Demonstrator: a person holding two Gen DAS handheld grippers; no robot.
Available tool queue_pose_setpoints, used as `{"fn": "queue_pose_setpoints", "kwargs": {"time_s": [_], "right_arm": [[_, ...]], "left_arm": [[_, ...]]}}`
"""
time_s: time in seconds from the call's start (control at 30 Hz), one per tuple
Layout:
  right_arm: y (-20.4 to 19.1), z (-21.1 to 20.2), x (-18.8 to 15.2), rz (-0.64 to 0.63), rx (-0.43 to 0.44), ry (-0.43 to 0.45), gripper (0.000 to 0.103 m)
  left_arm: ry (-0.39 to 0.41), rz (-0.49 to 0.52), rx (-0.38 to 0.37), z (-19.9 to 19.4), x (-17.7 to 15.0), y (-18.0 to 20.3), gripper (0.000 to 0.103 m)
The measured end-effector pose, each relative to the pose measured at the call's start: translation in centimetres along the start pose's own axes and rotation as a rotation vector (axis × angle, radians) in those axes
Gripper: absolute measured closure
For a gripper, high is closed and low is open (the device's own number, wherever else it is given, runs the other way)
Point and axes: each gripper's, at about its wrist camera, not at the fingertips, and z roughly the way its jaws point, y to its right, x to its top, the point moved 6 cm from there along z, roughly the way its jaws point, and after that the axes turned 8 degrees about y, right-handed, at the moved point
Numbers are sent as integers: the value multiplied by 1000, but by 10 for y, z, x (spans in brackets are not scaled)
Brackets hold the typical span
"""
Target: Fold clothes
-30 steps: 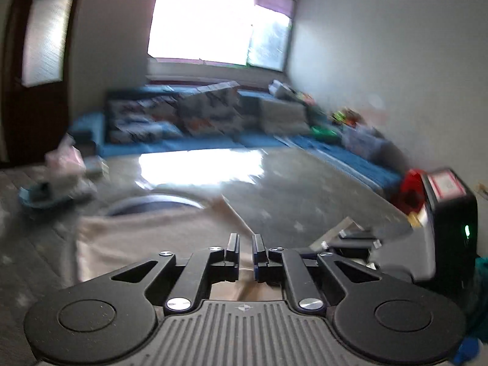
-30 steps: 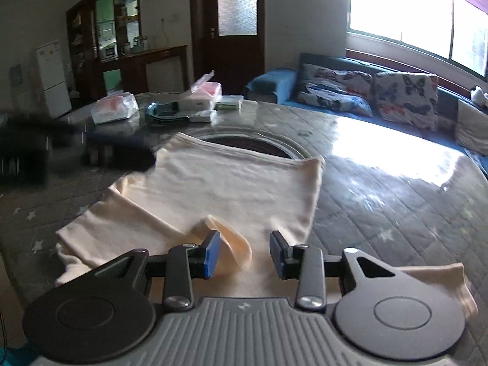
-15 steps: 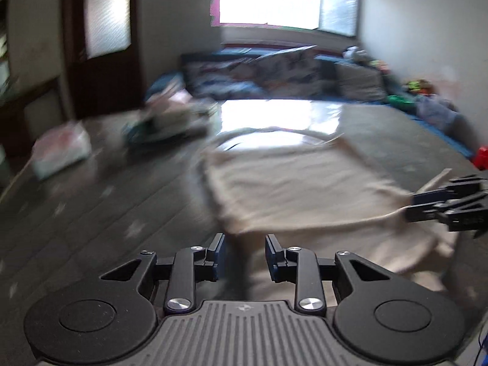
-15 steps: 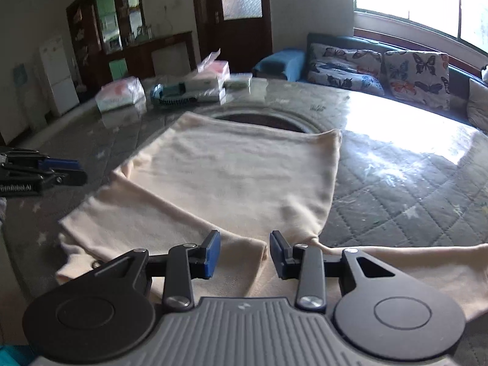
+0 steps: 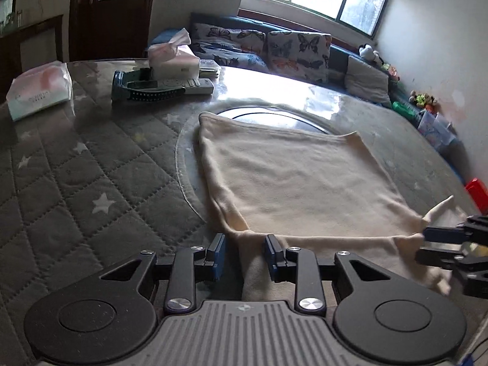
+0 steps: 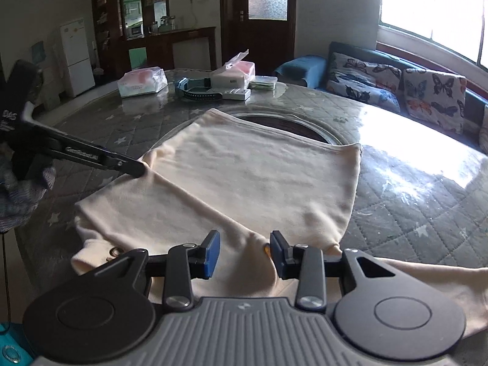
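Two open grippers at a cream garment spread on a quilted table.

Left view: left gripper (image 5: 244, 253), previously shut, now gaped over the garment (image 5: 292, 180) edge. Right view: right gripper (image 6: 244, 253) stayed open over its near fold; a regrasp seemed likely.

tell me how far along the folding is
Early stage. Done: the cream garment lies spread on the quilted table, its bottom part already flat. In hand: the left gripper and right gripper sit open at the two near corners of the body, nothing clamped. Left: gripping those points, folding it over, and tucking the sleeve trailing right.
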Motion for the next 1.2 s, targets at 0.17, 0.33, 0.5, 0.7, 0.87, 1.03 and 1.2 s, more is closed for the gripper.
{"fn": "queue_pose_setpoints", "kwargs": {"time_s": [0.17, 0.33, 0.5, 0.7, 0.87, 1.03, 1.2], "right_arm": [[7, 0, -4, 7, -28, -6, 67], [18, 4, -5, 33, -47, -9, 67], [24, 10, -6, 44, -70, -9, 94], [33, 16, -7, 56, -97, -10, 100], [39, 15, -10, 63, -121, -13, 95], [32, 0, -1, 96, -23, 25, 82], [27, 15, -7, 74, -32, -14, 77]], "left_arm": [[28, 9, 18, -4, -2, 1, 91], [38, -11, 15, -6, -5, -3, 90], [45, 1, 19, -6, -2, -4, 90], [57, -39, 35, -6, -5, -10, 91], [79, -20, 47, -13, -5, -8, 89], [120, 38, 7, -26, 5, 0, 88], [114, 121, 10, -19, 4, 11, 75]]}}
